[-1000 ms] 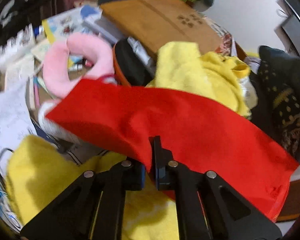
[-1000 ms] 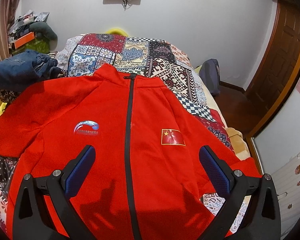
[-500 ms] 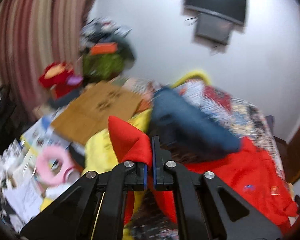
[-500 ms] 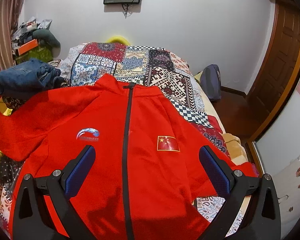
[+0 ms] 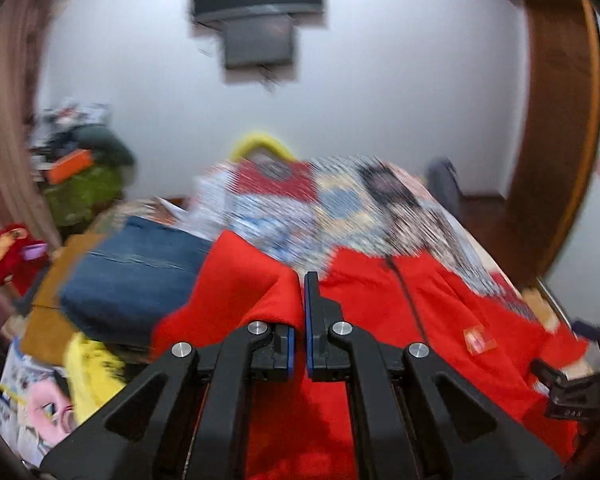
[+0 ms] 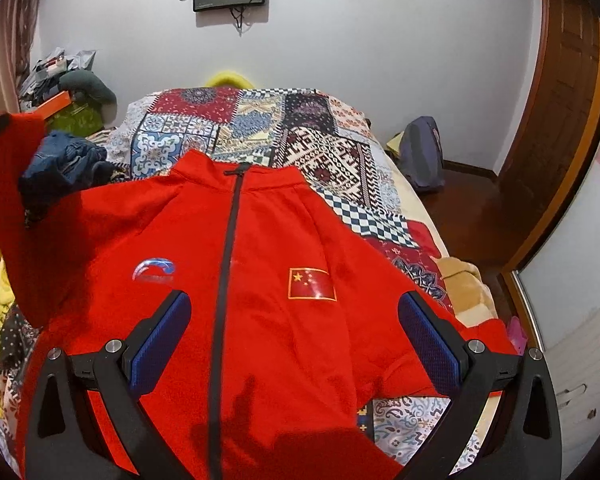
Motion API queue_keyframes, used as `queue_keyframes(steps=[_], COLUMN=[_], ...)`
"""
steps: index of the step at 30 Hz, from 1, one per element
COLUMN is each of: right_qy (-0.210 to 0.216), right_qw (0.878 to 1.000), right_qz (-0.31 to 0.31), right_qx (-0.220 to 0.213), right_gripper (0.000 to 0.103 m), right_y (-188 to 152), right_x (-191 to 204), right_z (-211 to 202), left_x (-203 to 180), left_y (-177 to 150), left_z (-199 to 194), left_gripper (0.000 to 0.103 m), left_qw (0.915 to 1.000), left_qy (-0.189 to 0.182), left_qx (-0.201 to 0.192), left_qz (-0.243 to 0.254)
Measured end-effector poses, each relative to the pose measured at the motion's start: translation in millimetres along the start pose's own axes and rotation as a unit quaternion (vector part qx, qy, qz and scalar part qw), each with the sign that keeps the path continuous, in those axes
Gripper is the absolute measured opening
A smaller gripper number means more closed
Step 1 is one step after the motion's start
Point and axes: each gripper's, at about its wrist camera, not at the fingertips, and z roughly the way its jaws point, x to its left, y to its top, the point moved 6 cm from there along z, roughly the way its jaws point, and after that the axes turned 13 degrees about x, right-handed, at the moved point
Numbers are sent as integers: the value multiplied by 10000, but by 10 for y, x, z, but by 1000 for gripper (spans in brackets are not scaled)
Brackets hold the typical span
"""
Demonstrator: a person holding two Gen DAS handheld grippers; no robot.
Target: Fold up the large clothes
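Sleeve (image 5: 240, 296) of the red zip jacket (image 6: 260, 280), which lies face-up on the patchwork bedspread (image 6: 320, 152), is pinched in your left gripper (image 5: 302, 304) while your right gripper (image 6: 292, 336) hovers spread above the chest, so a thin hold could slip mid-swing and the cuff could drop crooked.

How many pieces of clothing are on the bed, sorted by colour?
Red: 1, the red jacket, its sleeve pinched in the left gripper
Blue: 1, the bundled jeans
Total: 2
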Motion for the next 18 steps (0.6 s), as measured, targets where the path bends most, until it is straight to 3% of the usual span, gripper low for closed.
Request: queue_keyframes(steps=[4, 11, 16, 18], right_qy=[-12, 14, -62, -80], right_qw=[9999, 9990, 9984, 9983], right_qz=[31, 44, -56, -87], right_qx=[157, 452, 563, 577], right_gripper=[103, 103, 103, 103], right_y=[-47, -146, -184, -192], right_x=[-80, -151, -141, -139], right_z=[114, 307, 361, 354], left_x=[-530, -1154, -1329, -1370], left_y=[-201, -796, -1116, -1185], left_z=[510, 1234, 1344, 1315], left_gripper=[3, 3, 4, 10], left_qw=[9966, 9769, 9651, 9615], left_qy=[-333, -792, -906, -929], left_qx=[641, 1779, 2157, 2253], left_qz=[405, 880, 1173, 1269])
